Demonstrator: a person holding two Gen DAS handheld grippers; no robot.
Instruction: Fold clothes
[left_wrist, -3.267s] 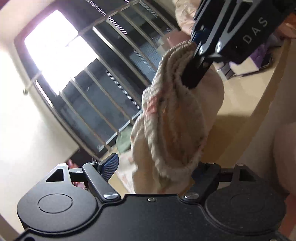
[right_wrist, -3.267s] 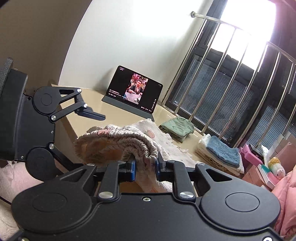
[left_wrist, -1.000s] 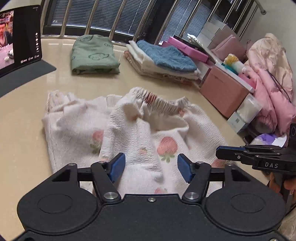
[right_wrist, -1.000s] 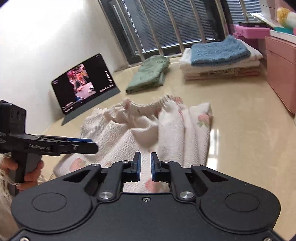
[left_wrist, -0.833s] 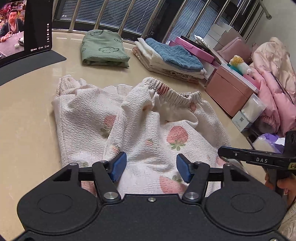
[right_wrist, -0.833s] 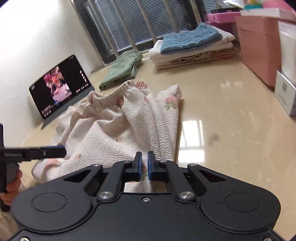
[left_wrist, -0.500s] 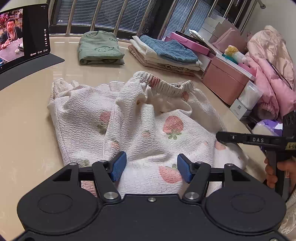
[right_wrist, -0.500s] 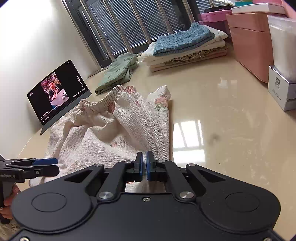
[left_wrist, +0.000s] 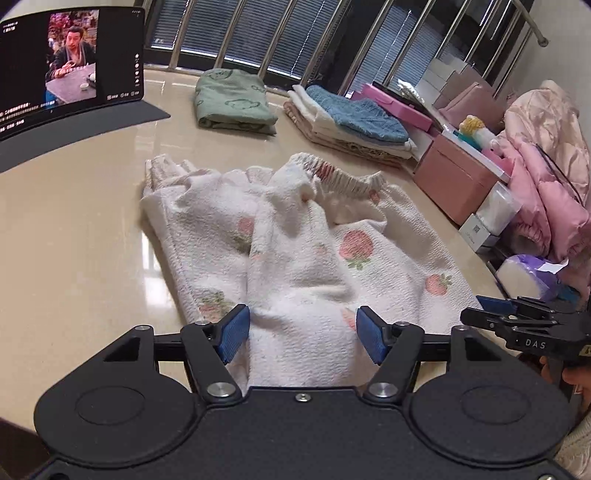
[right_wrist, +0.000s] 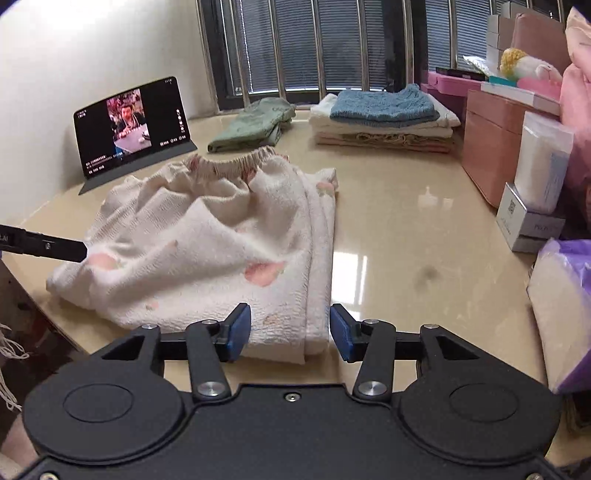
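A white crinkled garment (left_wrist: 303, 251) with a strawberry print and an elastic waistband lies rumpled on the glossy beige table (left_wrist: 74, 240). Its waistband points toward the window. My left gripper (left_wrist: 303, 336) is open, low over the garment's near edge, with cloth lying between its blue pads. In the right wrist view the garment (right_wrist: 207, 251) spreads to the left, its folded right side running toward my right gripper (right_wrist: 289, 332). That gripper is open, straddling the near hem. The left gripper (right_wrist: 79, 251) pokes in at the garment's left corner, and the right gripper (left_wrist: 480, 312) shows at the garment's right corner.
A tablet (left_wrist: 70, 62) plays video at the back left. A folded green cloth (left_wrist: 232, 101) and a folded stack topped with blue (left_wrist: 354, 118) sit near the window bars. Pink boxes (left_wrist: 454, 181), white boxes (right_wrist: 532, 206) and a purple tissue pack (right_wrist: 561, 306) crowd the right side.
The garment, held up between both grippers earlier, now lies on the table. My right gripper has gone from shut to open, releasing the hem. The left gripper stays open.
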